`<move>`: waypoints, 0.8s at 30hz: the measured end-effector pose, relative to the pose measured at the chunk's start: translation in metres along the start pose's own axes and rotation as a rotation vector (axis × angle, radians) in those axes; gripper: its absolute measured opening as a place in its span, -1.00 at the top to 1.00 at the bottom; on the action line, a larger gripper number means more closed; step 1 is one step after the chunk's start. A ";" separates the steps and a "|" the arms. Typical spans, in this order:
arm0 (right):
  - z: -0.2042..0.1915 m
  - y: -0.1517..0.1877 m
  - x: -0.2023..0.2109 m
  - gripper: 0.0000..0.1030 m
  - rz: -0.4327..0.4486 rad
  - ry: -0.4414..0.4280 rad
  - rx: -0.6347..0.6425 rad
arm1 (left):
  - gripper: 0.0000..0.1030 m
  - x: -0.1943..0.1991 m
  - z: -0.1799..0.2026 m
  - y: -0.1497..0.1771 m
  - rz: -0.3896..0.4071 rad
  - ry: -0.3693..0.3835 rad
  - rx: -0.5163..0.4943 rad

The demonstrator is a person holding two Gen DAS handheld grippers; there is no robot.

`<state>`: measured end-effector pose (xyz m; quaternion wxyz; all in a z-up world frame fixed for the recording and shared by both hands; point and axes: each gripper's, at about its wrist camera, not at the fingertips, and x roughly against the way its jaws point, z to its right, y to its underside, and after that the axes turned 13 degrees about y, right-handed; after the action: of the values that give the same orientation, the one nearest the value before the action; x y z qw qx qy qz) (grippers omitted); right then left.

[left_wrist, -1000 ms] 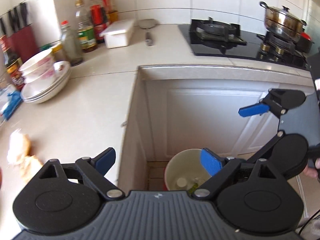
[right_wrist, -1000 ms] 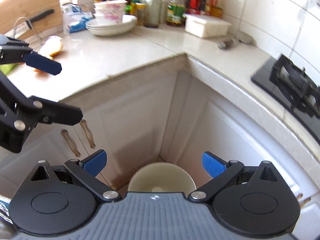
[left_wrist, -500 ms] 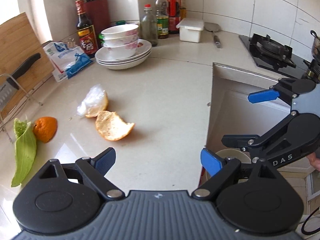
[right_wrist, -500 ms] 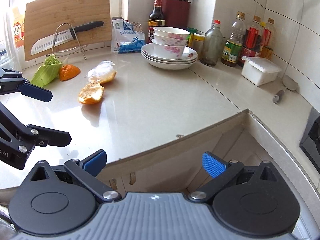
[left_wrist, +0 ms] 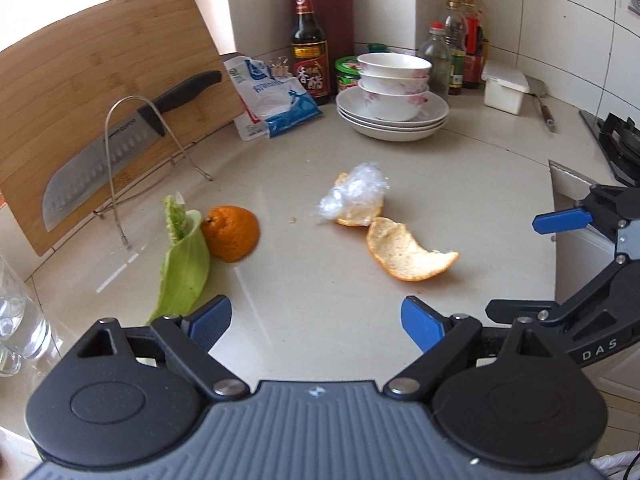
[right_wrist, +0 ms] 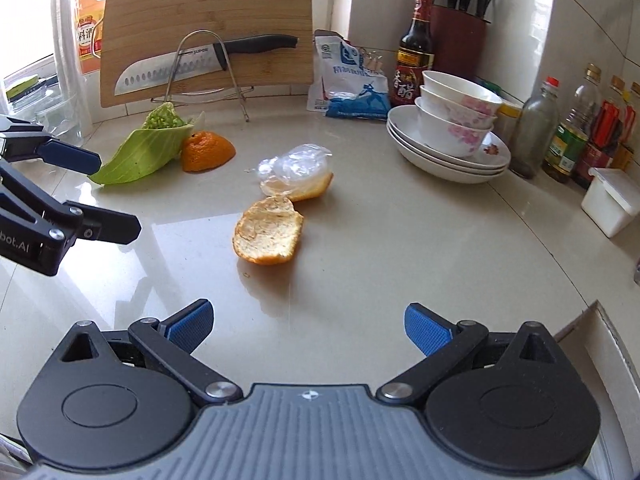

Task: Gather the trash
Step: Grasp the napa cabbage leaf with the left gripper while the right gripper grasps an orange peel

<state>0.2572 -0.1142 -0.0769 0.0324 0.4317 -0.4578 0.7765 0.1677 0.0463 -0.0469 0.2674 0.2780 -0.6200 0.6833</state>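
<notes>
Trash lies on the beige counter: a curved orange peel (left_wrist: 408,254) (right_wrist: 268,236), a second peel with crumpled clear plastic (left_wrist: 354,198) (right_wrist: 296,168) on it, a domed orange peel (left_wrist: 232,232) (right_wrist: 206,152) and a green leaf (left_wrist: 182,268) (right_wrist: 140,152) beside it. My left gripper (left_wrist: 316,322) is open and empty, above the counter short of the peels; it also shows at the left of the right wrist view (right_wrist: 96,196). My right gripper (right_wrist: 308,326) is open and empty, and shows at the right of the left wrist view (left_wrist: 536,264).
A cutting board (left_wrist: 92,92) and knife (left_wrist: 120,136) on a wire rack stand at the back left. Stacked bowls on plates (left_wrist: 394,96), a blue-white bag (left_wrist: 272,100), bottles (left_wrist: 310,44), a white box (left_wrist: 504,92) and a glass (left_wrist: 16,320) ring the counter. The counter edge (left_wrist: 560,176) drops at right.
Both grippers swung up and left from the bin on the floor below the counter to face the countertop trash. Both stayed open and empty.
</notes>
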 end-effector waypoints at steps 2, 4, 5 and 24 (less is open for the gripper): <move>-0.004 -0.006 -0.006 -1.00 0.002 -0.007 0.010 | -0.78 0.002 -0.013 -0.007 0.008 -0.023 0.002; -0.008 -0.013 -0.012 -1.00 0.003 -0.014 0.018 | -0.78 0.004 -0.027 -0.016 0.025 -0.045 0.006; -0.010 -0.015 -0.015 -1.00 0.003 -0.018 0.020 | -0.78 0.004 -0.034 -0.020 0.032 -0.053 0.011; -0.030 -0.036 -0.052 -1.00 -0.027 -0.055 0.042 | -0.73 -0.049 -0.141 -0.059 -0.036 -0.123 0.107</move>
<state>0.2870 -0.0532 -0.0947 0.0214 0.4597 -0.4363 0.7732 0.2372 0.1906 -0.0509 0.2258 0.3443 -0.5927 0.6922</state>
